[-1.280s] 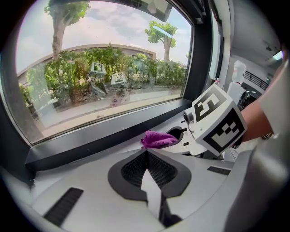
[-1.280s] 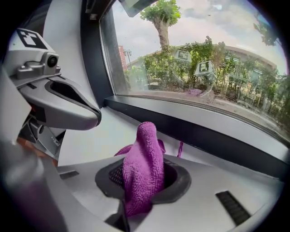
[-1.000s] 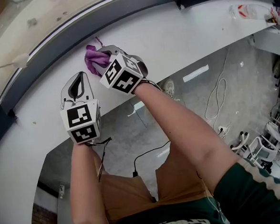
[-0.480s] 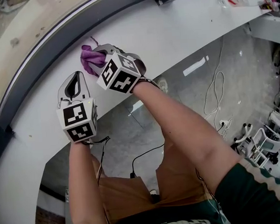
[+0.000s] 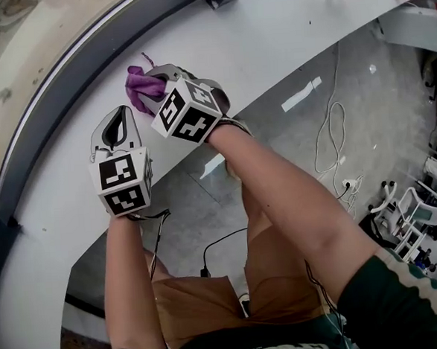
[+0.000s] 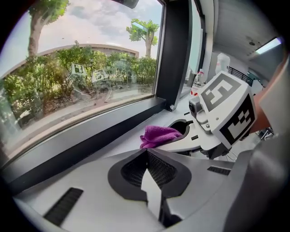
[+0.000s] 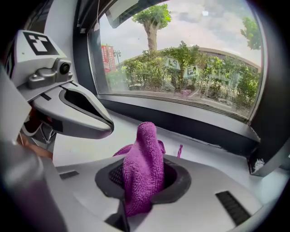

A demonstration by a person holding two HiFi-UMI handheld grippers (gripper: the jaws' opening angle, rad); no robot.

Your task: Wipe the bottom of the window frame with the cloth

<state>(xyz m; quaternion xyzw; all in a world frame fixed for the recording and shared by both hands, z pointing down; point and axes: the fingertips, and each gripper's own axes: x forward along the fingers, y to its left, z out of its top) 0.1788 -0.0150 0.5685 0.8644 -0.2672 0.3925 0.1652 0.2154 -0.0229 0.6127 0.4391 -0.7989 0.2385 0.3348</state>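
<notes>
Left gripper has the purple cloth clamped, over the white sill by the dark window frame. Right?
Wrong on one point: the right gripper has the purple cloth clamped, as the right gripper view shows. In the left gripper view, the left gripper is shut on nothing. The rest stands: it is over the white sill, by the dark window frame.

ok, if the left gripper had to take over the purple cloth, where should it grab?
Probably the bunched free end of the purple cloth that pokes out past the right gripper, which is shut on the rest. Open the left gripper, now shut and empty, and come in from its own side: that bunch faces it, unobstructed.
</notes>
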